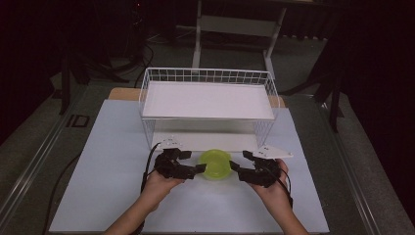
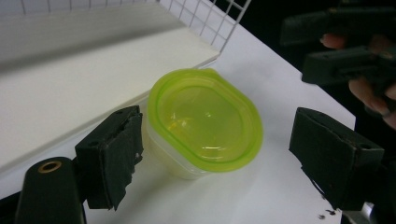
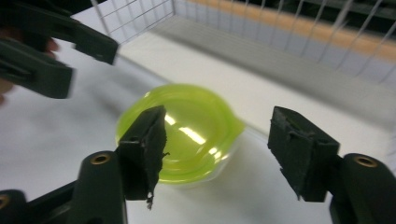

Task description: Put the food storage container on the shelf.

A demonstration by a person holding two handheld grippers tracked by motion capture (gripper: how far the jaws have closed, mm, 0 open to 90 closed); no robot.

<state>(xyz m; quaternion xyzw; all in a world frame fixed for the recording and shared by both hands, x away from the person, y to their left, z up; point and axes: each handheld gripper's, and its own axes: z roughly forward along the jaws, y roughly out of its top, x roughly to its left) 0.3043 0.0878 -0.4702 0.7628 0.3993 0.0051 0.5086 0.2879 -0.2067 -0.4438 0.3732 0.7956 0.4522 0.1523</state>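
Here the green-lidded container point(image 1: 215, 164) sits between both grippers' open fingers point(image 2: 110, 154)

container lid point(image 2: 205, 119) lime green | wire rack point(image 1: 208, 76) white | table point(image 1: 107, 161) white

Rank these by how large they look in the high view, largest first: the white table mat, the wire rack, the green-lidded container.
1. white table mat
2. wire rack
3. green-lidded container, clearly the smallest, sitting between the left gripper and right gripper, both with jaws open.
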